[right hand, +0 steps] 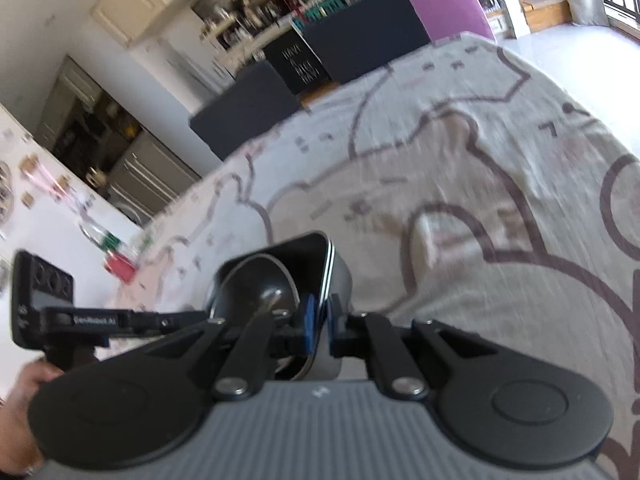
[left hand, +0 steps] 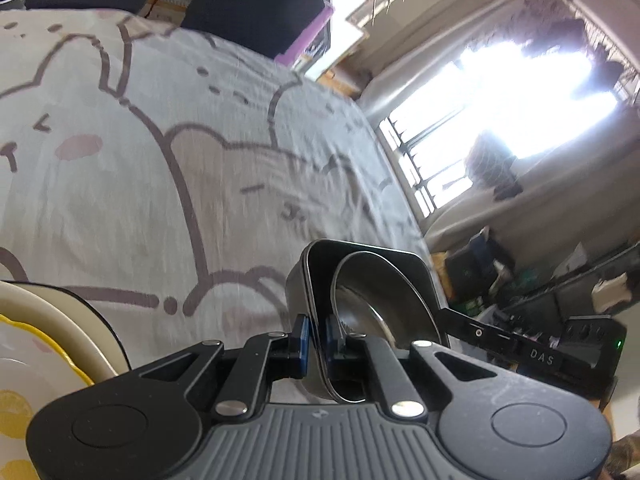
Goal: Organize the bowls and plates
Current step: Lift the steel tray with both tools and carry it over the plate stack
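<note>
Lived-in home, open-plan. Table under a cartoon-bear tablecloth [left hand: 160, 184], dark chairs [right hand: 248, 108] pushed in. Kitchen cabinets [right hand: 132, 4] and cluttered shelves [right hand: 256, 12] behind; bright barred window [left hand: 500, 128] with curtains opposite.
</note>
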Demonstrator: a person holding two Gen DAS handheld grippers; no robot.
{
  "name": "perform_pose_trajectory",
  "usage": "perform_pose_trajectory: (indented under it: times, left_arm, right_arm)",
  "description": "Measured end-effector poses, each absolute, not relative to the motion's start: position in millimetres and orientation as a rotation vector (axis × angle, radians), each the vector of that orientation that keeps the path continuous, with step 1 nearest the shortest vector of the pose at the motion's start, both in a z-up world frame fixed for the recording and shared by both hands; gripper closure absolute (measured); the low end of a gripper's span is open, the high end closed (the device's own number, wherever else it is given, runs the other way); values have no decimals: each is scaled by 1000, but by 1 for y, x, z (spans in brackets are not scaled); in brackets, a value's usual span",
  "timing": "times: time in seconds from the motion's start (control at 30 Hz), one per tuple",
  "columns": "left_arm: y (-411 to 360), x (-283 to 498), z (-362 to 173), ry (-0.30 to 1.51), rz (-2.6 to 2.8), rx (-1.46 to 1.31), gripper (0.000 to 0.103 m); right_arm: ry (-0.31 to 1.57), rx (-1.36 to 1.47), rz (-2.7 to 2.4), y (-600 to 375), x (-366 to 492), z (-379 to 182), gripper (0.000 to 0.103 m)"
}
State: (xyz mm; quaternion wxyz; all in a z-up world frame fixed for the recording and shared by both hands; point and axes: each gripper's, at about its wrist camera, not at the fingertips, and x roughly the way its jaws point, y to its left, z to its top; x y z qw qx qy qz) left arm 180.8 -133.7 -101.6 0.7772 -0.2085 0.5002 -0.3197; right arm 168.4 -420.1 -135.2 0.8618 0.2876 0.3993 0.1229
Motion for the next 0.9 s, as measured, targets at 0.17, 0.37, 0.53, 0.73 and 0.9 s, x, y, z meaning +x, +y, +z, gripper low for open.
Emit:
perform_pose_trajectory:
  times: [0.17,0.37,0.53,0.73,0.9]
  left_arm:
    - [-113,180,-80,1018,-690,-526,95]
    - [-85,169,-48,916,-668,-552,95]
    - [-52,160,-27,844,-653,-593,95]
    - [-7,140,-12,779,-615,-612,96]
    - [28,126,-9,754,-581,-627,96]
  right_arm:
    - [767,623,302,-416,169,-116,94]
    - [709,638,340,-400,174,-96,94]
    - [663,647,395,-376,178,-80,94]
    - [644,640,460,-340,189,-73,94]
    - [658,640,508,-310,196,-70,94]
